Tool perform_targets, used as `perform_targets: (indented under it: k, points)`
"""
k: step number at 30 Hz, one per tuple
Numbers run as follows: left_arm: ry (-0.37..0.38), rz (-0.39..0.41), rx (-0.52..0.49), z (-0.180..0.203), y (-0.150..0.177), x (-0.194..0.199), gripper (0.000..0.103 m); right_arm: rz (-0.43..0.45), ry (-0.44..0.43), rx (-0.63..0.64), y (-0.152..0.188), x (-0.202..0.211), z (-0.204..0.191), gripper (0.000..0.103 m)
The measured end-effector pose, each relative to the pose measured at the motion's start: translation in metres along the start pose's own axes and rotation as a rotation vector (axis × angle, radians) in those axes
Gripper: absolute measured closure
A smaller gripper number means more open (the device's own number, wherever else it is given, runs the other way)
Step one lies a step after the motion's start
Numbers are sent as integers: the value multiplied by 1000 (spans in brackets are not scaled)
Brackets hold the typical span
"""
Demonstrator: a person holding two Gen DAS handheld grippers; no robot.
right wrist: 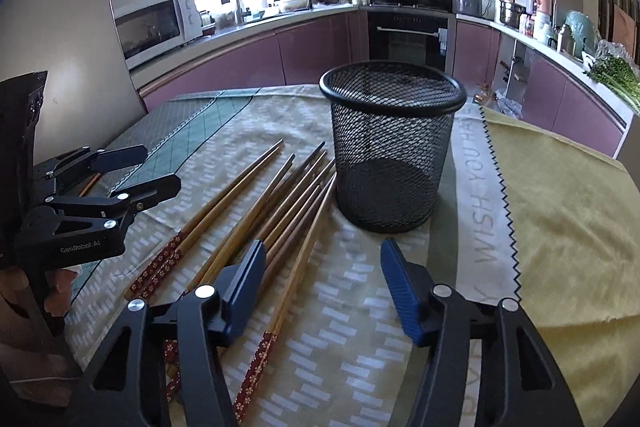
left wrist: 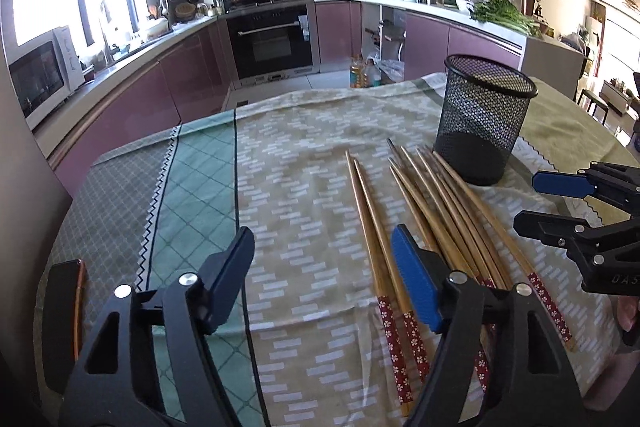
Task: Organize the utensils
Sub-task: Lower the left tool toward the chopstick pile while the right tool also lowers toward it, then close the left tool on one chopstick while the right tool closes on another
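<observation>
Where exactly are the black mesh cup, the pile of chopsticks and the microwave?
black mesh cup (right wrist: pixel 390 163): right wrist view, middle of its mesh wall.
pile of chopsticks (left wrist: pixel 444 211): left wrist view, bare wooden shafts in the bundle.
microwave (right wrist: pixel 148 27): right wrist view, its glass door.

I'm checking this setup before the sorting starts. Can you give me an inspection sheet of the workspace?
Surface: patterned tablecloth, slightly wrinkled; a yellow-green cloth overlaps it on one side.
Job's things: wooden chopsticks with red floral ends lie loose on the cloth; a pair lies slightly apart. The black mesh cup stands upright beside them, nothing in it.
Clutter: a dark flat object at the table edge, unclear what.
Grippers: left tool and right tool both open, holding nothing, above the chopsticks.
Cables: nothing seen.
Surroundings: kitchen with oven, microwave, greens on the counter.
</observation>
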State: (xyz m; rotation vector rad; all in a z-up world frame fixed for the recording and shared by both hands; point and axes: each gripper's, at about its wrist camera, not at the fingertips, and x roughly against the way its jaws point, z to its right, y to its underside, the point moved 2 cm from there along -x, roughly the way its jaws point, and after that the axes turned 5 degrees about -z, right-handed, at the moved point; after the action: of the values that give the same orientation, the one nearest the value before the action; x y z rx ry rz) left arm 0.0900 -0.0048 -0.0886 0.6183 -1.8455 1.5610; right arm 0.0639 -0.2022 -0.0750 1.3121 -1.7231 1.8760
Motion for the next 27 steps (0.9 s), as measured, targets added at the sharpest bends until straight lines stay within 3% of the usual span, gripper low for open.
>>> perform_targets:
  k: [8,19,25,27]
  points:
    - [47,-123,-12,1,2,-34,53,-89,-22,-6,-3,-20,-1,67]
    - [81,-149,-39,8,-7,-48,55,-125,2,4,-8,-29,2,78]
    - [109,-173,-48,12,-17,-60,71,-131,2,14,-13,-35,1,84]
    - [128,-179,-45,13,-21,-63,82,-134,-13,10,-15,-36,2,93]
